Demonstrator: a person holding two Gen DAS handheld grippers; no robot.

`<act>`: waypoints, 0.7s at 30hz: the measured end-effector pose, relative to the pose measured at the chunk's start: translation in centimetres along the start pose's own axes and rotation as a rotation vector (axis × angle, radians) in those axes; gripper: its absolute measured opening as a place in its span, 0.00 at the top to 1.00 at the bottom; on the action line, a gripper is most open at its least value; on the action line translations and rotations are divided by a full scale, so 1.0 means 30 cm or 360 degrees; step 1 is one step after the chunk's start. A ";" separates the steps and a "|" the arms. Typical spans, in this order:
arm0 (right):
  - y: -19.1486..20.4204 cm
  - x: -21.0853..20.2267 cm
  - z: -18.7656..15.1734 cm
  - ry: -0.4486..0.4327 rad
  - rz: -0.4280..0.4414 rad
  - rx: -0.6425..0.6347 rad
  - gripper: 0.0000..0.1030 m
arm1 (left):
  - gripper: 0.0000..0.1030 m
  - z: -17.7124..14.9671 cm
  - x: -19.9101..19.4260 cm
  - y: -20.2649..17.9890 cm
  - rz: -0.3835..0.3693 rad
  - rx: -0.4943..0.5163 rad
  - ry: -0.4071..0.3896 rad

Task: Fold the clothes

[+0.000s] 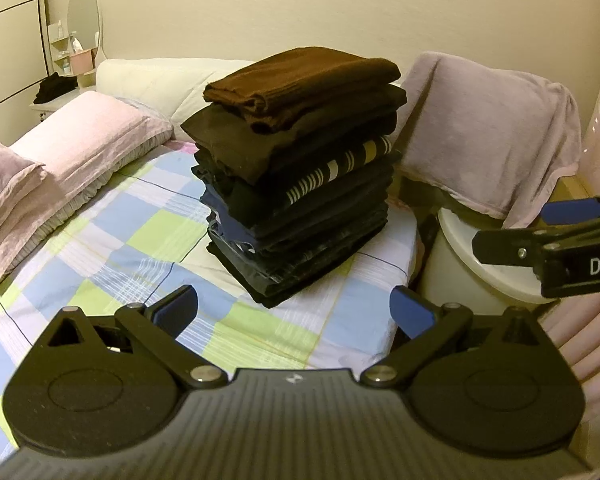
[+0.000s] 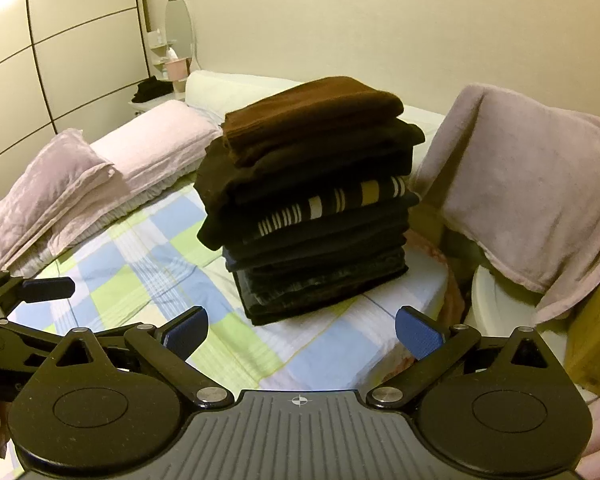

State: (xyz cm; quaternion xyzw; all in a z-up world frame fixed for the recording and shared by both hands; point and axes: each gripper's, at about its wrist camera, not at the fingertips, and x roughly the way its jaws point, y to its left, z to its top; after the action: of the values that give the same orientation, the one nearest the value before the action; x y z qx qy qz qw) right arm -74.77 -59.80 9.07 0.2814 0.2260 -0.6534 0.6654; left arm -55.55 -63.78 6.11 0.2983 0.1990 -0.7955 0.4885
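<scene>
A tall stack of folded dark clothes (image 1: 296,168), topped by a brown piece (image 1: 300,80), stands on the checked bed sheet (image 1: 100,248) near the bed's right edge, while the left gripper (image 1: 294,312) and right gripper (image 2: 302,334) hover before it, both spread wide and empty.
</scene>
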 end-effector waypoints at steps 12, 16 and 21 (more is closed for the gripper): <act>0.007 0.012 -0.020 0.0057 -0.0009 -0.0036 0.01 | 0.02 -0.012 -0.008 0.014 0.0007 -0.0058 0.0009; 0.001 0.008 -0.029 0.0060 -0.0011 -0.0016 0.01 | 0.02 -0.009 -0.005 0.006 0.0001 -0.0051 0.0014; -0.006 0.003 -0.034 0.0064 -0.0019 0.0008 0.01 | 0.02 -0.008 -0.001 -0.001 -0.0012 -0.0052 0.0016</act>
State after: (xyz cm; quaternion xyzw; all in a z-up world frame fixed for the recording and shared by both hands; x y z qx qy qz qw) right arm -74.87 -59.18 8.24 0.2947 0.2394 -0.6521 0.6563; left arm -55.50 -63.60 5.94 0.2935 0.2156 -0.7924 0.4893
